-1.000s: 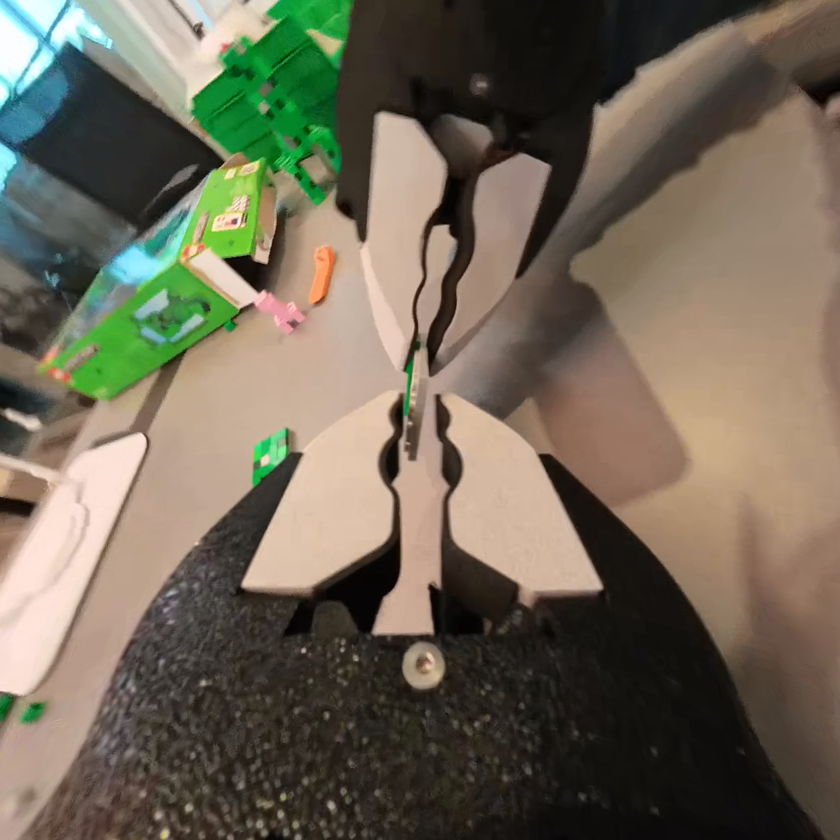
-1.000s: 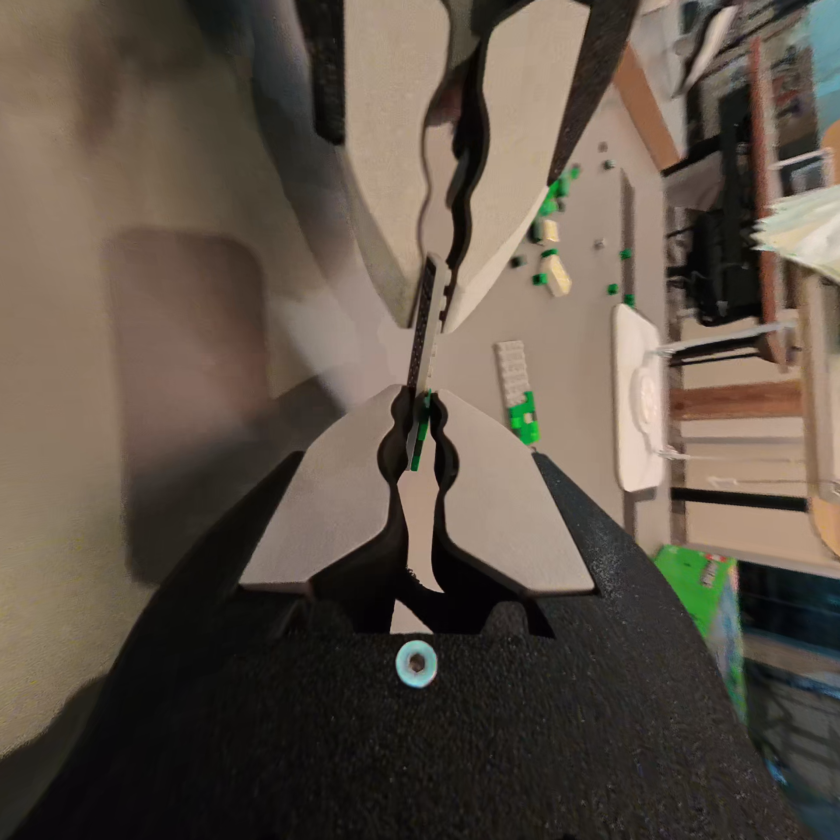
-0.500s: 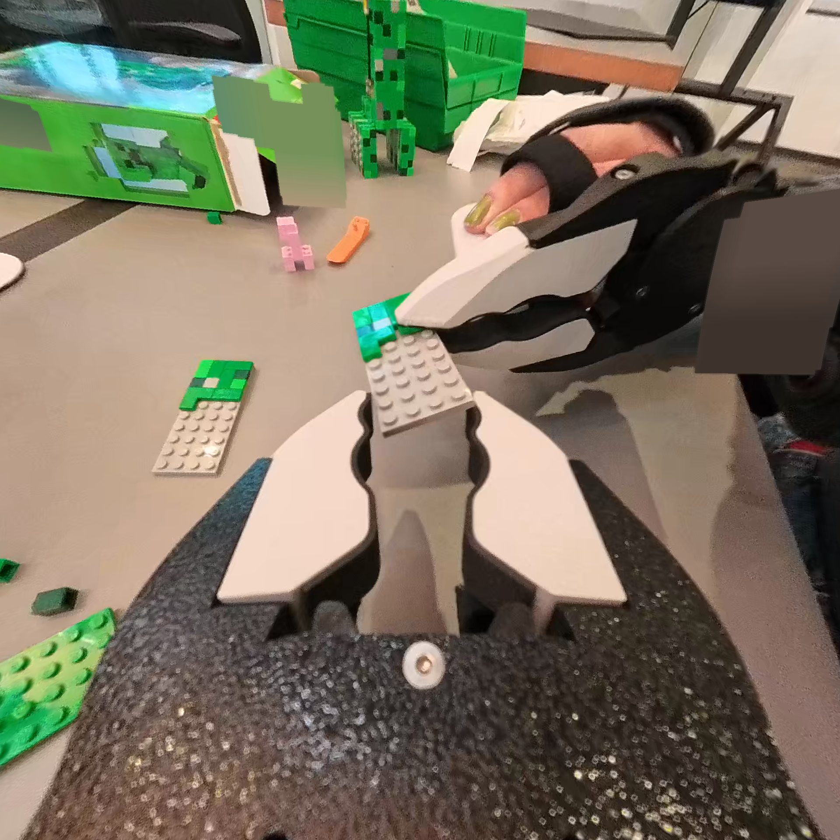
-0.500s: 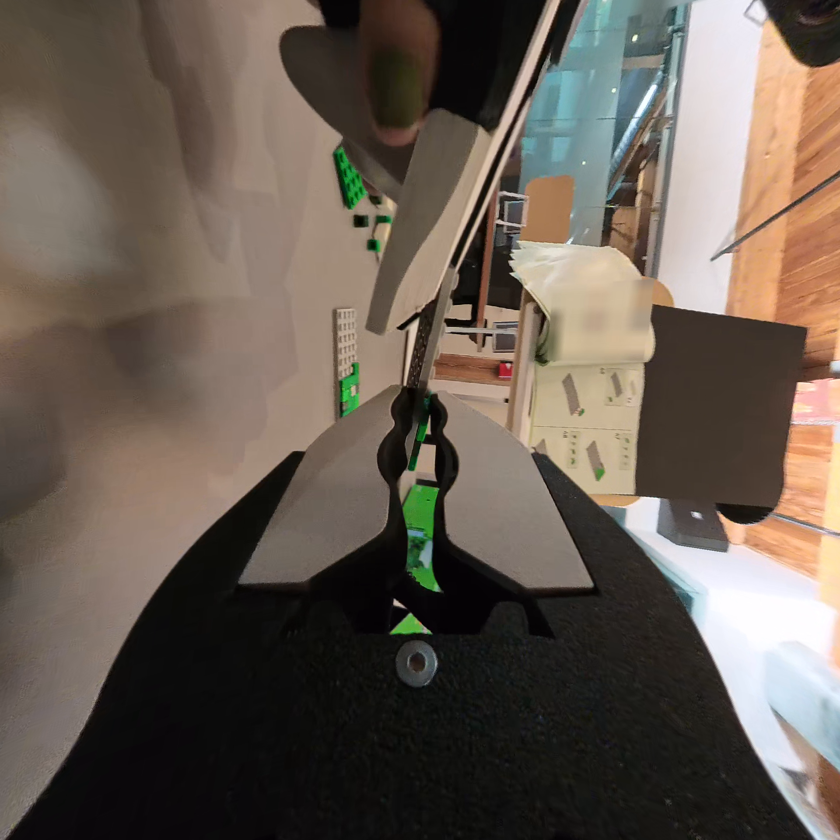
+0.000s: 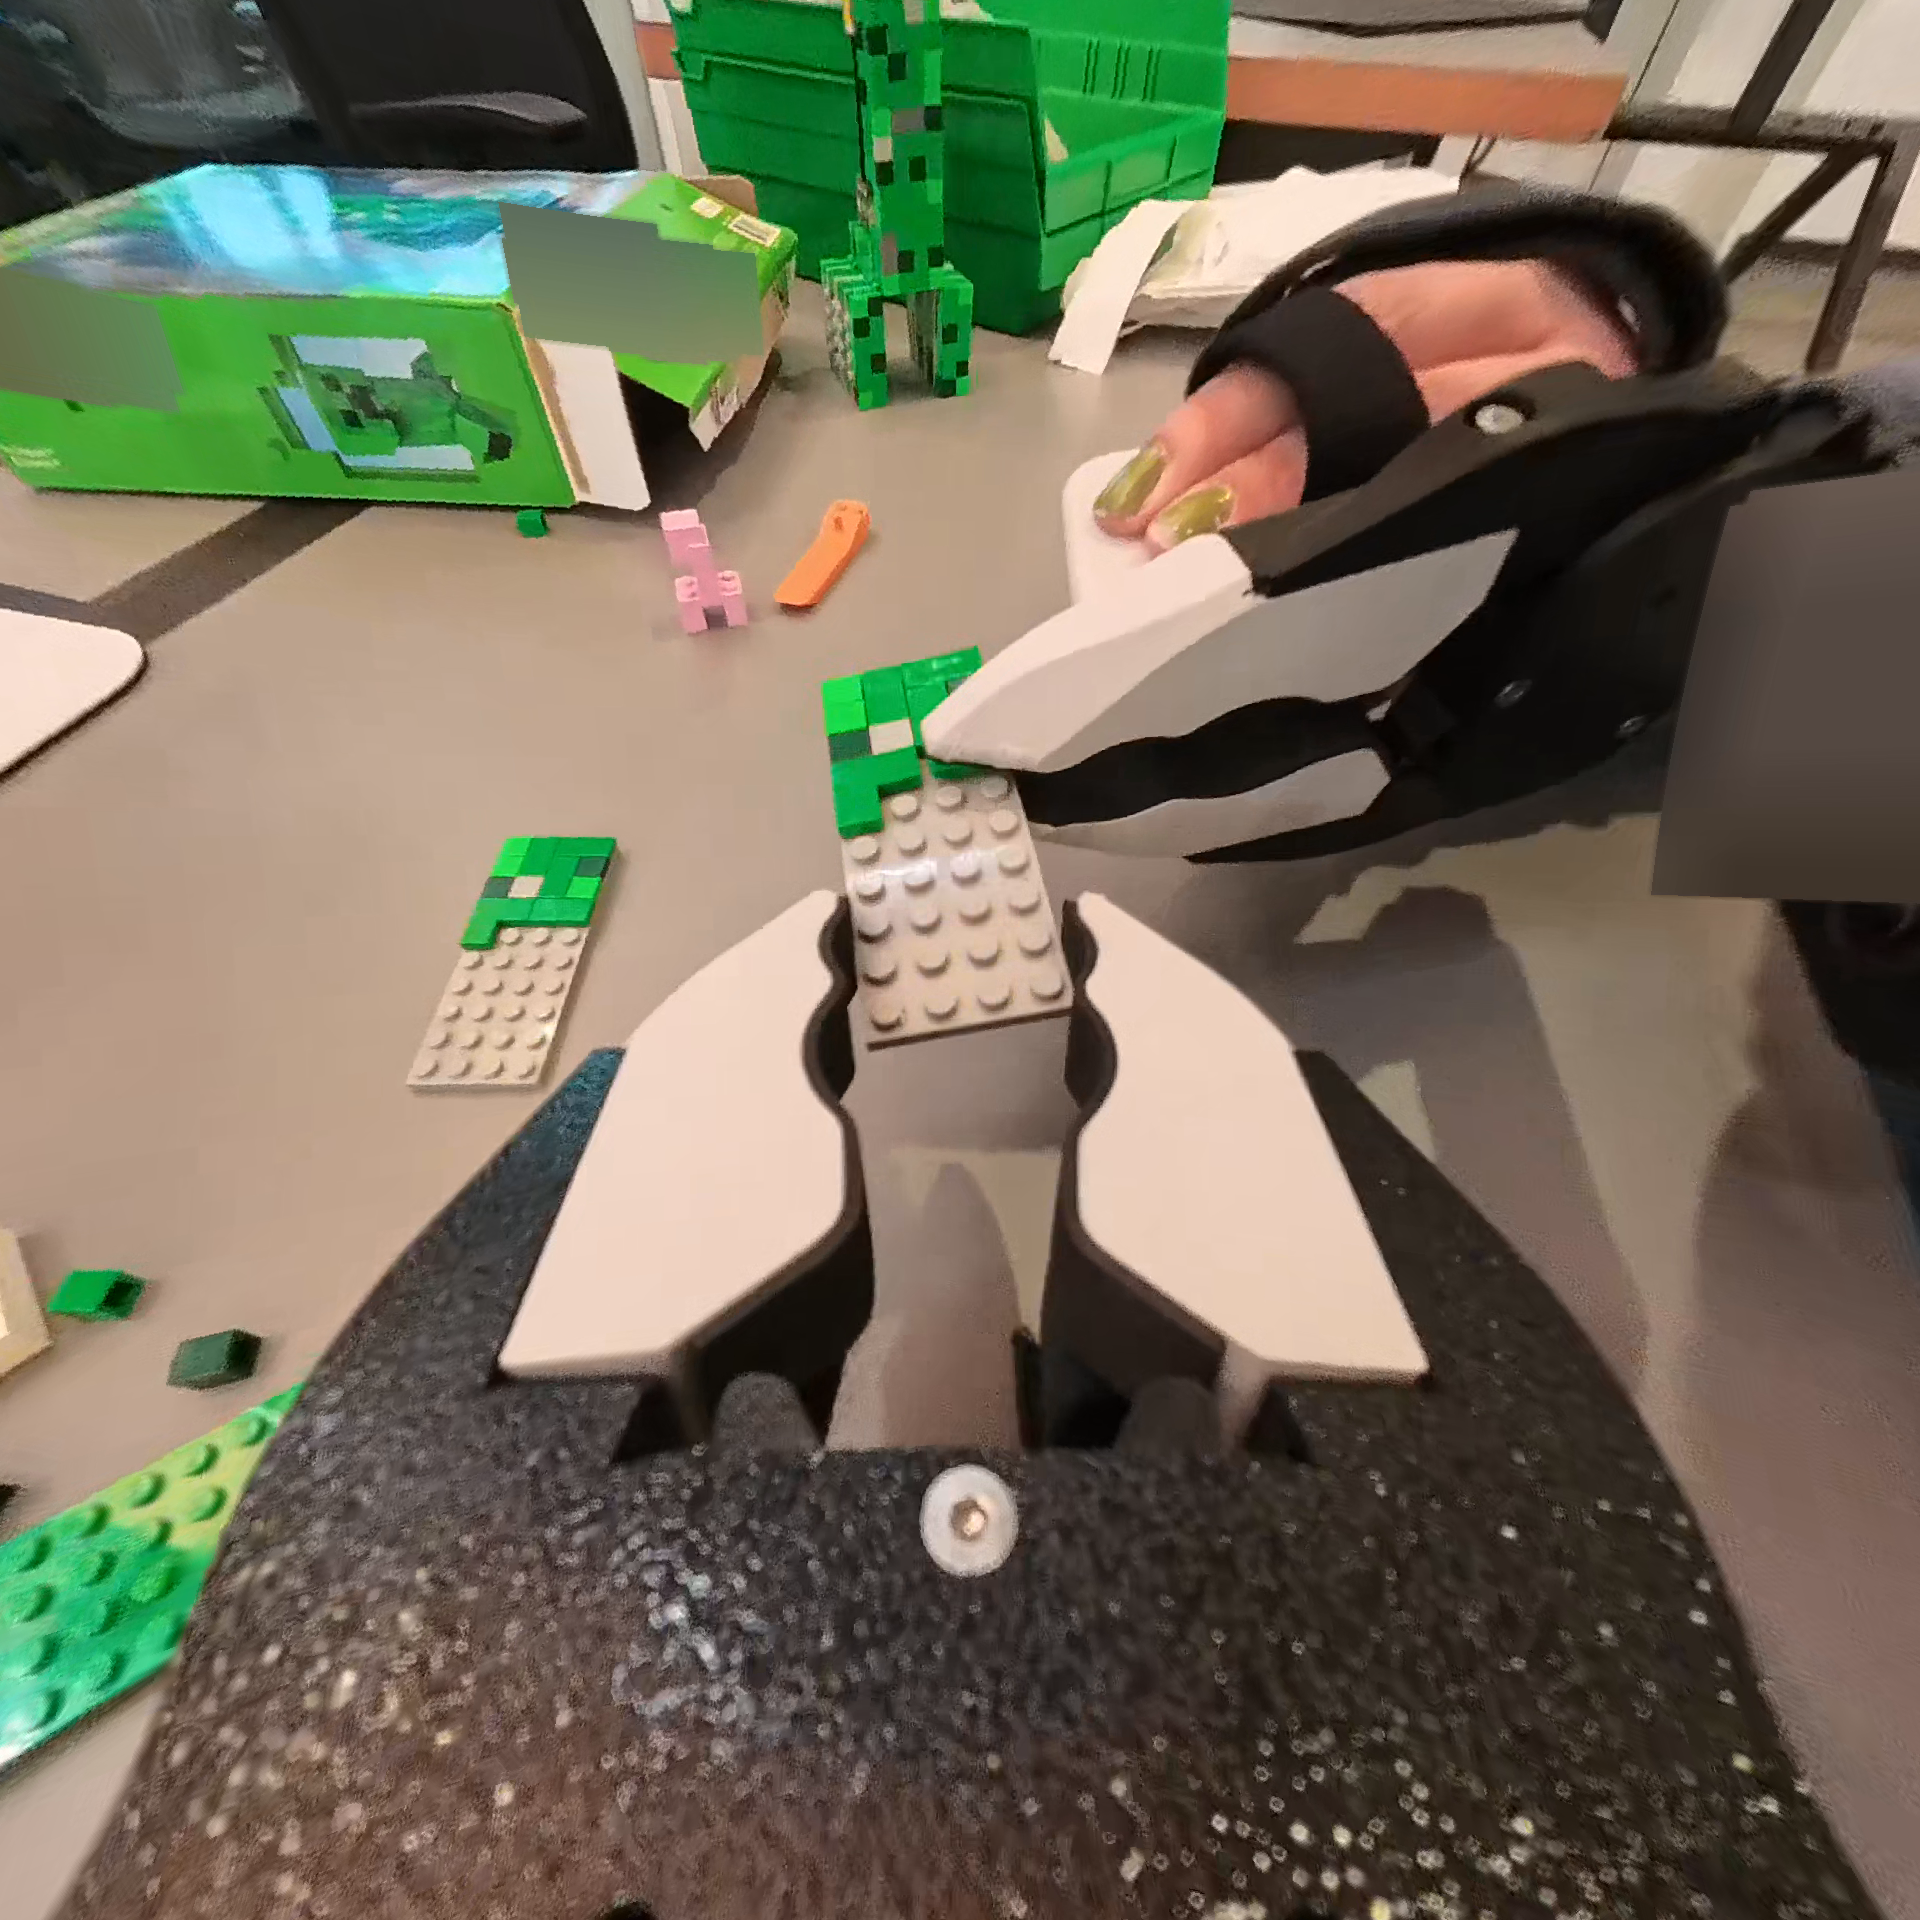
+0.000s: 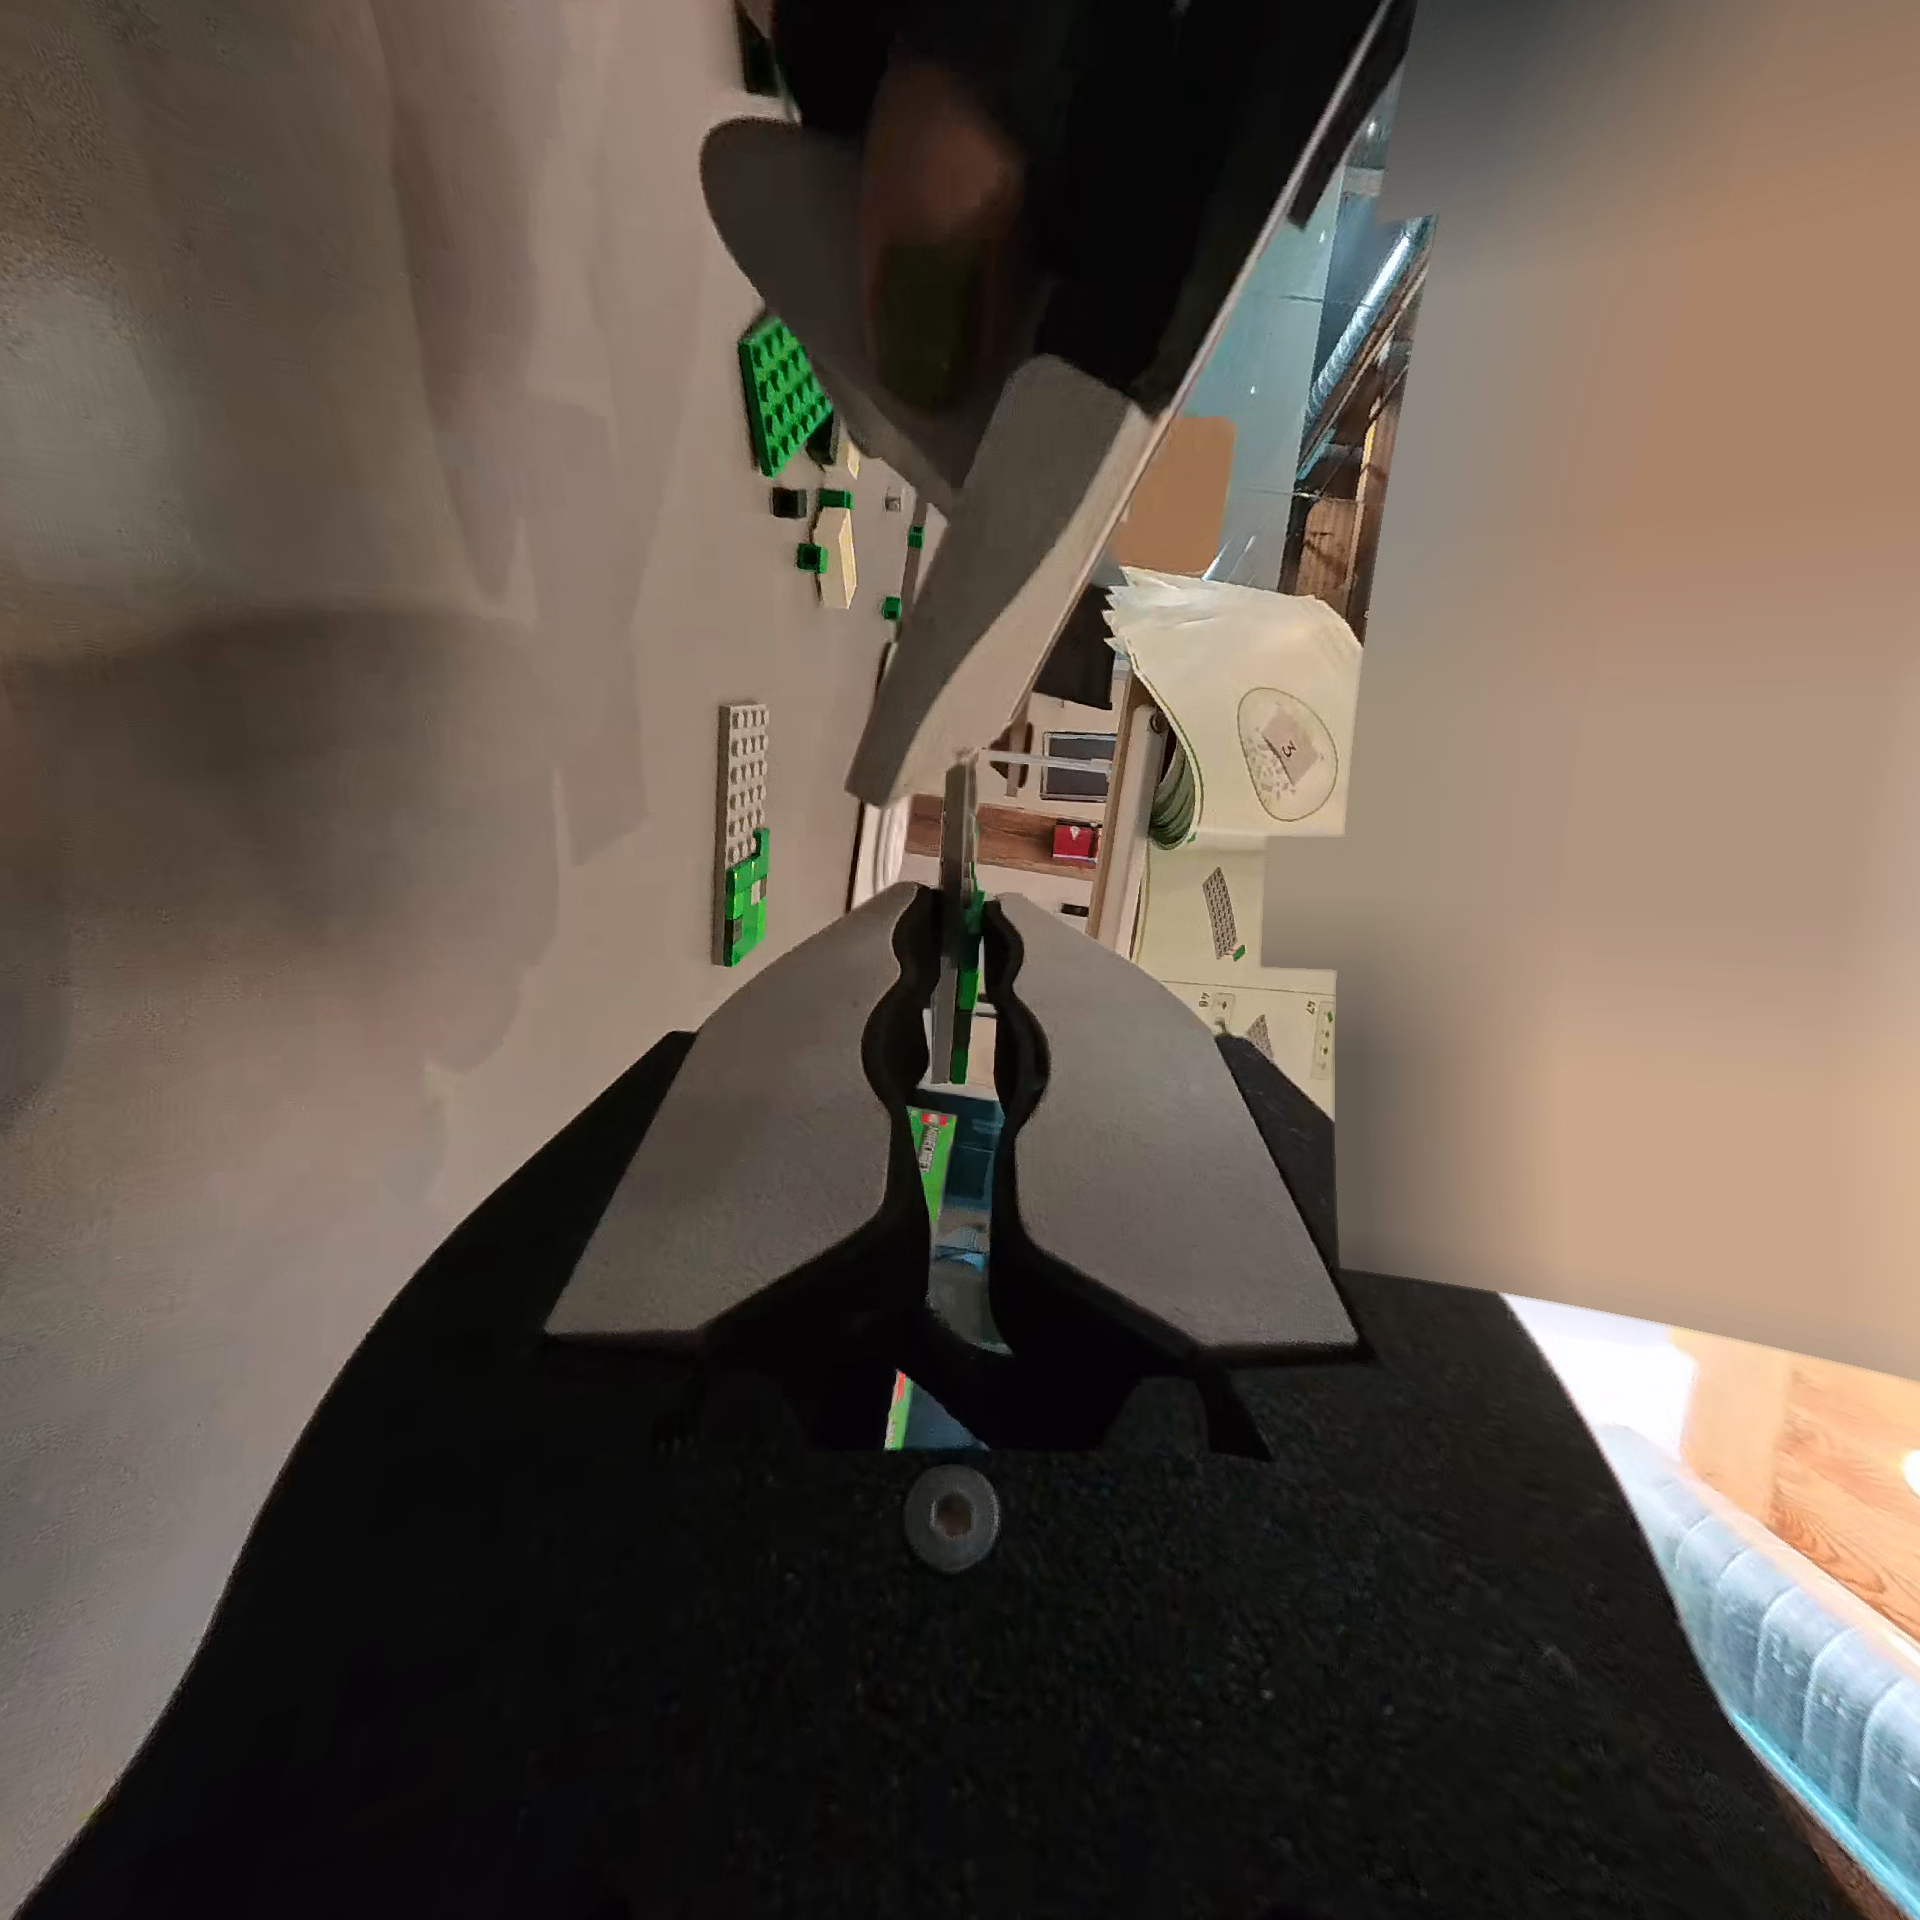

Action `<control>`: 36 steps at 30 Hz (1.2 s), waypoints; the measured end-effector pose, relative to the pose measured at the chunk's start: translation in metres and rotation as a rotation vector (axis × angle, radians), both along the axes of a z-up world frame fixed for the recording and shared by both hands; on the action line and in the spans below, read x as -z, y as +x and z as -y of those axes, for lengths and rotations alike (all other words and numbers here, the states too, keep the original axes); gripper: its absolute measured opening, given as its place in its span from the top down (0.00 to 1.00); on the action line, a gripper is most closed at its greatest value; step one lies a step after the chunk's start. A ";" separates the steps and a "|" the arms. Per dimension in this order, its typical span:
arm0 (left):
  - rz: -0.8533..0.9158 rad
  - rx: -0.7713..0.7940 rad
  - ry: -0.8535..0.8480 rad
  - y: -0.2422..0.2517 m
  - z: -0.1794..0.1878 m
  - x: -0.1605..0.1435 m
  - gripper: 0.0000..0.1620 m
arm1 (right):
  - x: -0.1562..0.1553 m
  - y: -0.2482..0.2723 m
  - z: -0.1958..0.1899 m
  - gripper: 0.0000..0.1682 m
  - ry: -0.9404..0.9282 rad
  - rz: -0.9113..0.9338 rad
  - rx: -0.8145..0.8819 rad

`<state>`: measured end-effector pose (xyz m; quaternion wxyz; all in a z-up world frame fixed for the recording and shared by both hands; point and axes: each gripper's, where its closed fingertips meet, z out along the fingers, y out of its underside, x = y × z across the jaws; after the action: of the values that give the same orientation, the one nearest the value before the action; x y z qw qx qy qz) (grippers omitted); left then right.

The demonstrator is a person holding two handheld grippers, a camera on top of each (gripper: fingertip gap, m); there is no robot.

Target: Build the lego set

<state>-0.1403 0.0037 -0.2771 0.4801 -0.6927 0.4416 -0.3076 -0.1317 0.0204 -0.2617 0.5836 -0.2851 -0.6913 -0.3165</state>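
Grey tabletop (image 5: 312, 727) strewn with bricks: the right gripper (image 5: 977, 769) pinches the green-tiled end of a thin, stiff grey plate (image 5: 956, 925) held above it, while the left gripper (image 5: 961, 961) brackets its bare end, fingers spread; light, best held by its edges

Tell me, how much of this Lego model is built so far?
Done: a tall green figure stands by the box, and a grey plate with green tiles lies finished on the table. In hand: the right gripper pinches a matching second plate, with the left gripper around its other end. Left: loose green pieces remain unplaced.
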 end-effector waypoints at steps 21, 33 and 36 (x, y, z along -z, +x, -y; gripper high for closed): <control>-0.053 -0.013 -0.048 -0.001 -0.004 0.017 0.77 | 0.017 0.007 0.000 0.87 -0.281 -0.153 0.056; -0.052 -0.010 -0.125 0.000 -0.003 0.022 0.77 | 0.026 0.009 0.000 0.97 -0.068 0.070 0.014; -0.029 -0.010 -0.146 0.000 -0.003 0.020 0.77 | 0.021 0.009 0.000 0.96 -0.104 -0.014 0.005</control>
<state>-0.1400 0.0070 -0.2966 0.4233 -0.7326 0.4213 -0.3264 -0.1227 0.0206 -0.2832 0.5719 -0.3188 -0.7021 -0.2799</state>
